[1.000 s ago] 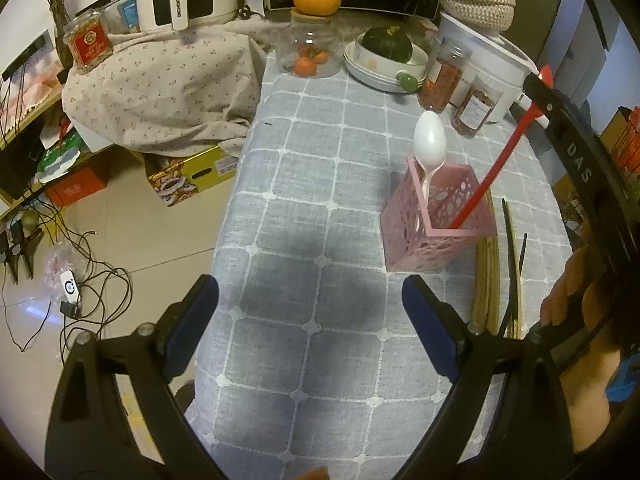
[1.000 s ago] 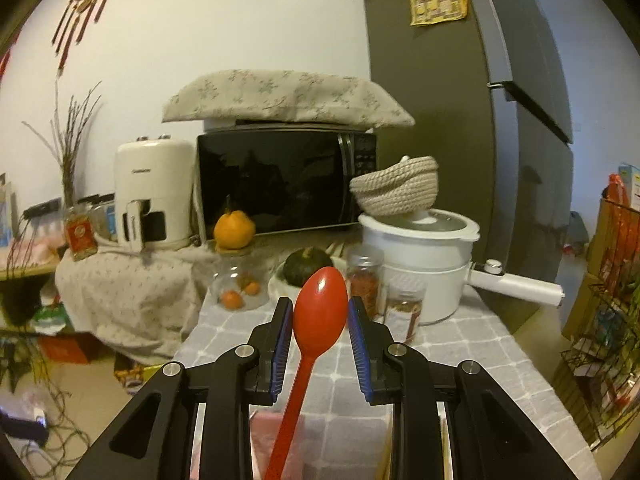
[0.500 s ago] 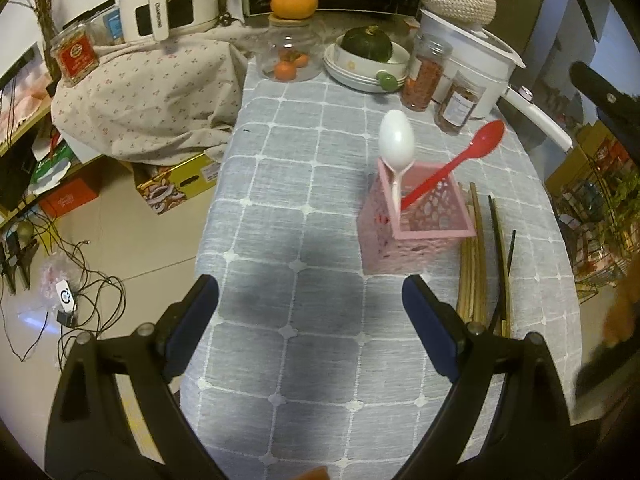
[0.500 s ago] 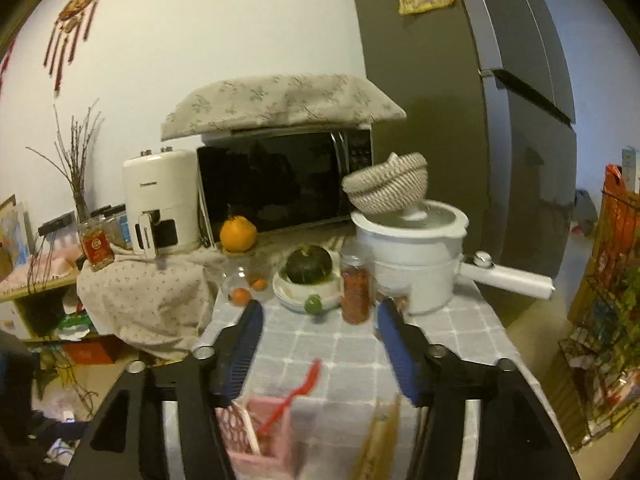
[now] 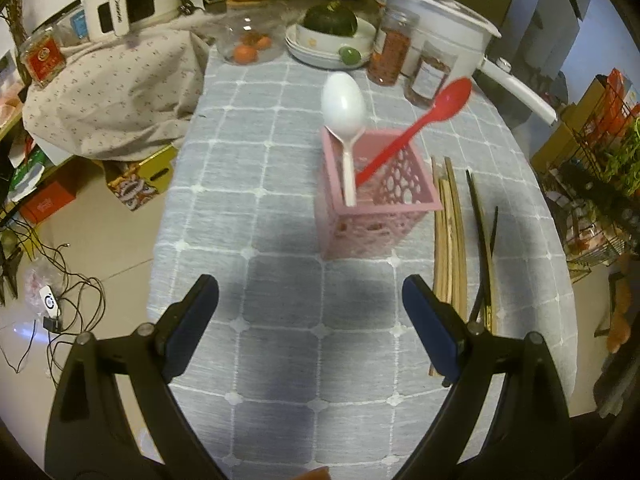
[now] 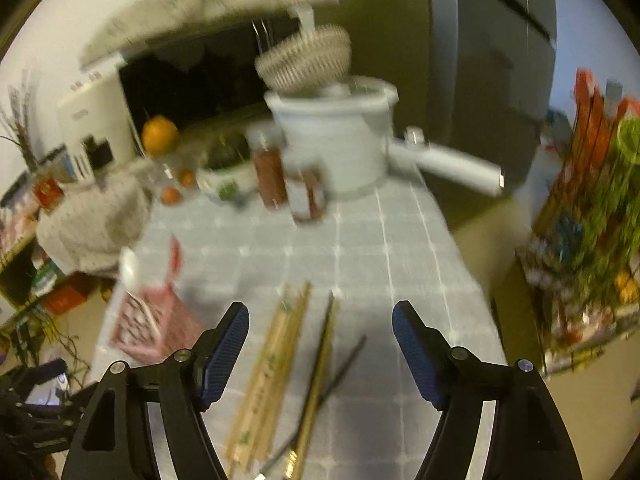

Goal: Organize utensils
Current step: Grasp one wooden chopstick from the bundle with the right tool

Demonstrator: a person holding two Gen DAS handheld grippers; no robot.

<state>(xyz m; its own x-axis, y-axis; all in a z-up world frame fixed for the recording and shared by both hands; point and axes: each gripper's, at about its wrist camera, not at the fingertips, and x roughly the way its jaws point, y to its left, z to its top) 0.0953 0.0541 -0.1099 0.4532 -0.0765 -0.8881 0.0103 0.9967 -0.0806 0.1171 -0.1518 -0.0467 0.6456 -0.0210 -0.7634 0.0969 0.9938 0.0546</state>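
Pink basket [image 5: 376,204] sits mid-tabletop, white spoon [image 5: 345,112] and red spoon [image 5: 416,124] standing in it. Chopsticks [image 6: 276,368] lie just beside, toward the right edge. Your right gripper [image 6: 320,344] jaws just opened, nothing between (view blurred). Left gripper [image 5: 310,320] jaws wide, empty.

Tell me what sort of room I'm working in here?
Most likely a home kitchen or dining corner: a microwave and a white electric pot stand at the back of a cloth-covered table, with spice jars and a pink utensil basket on it.
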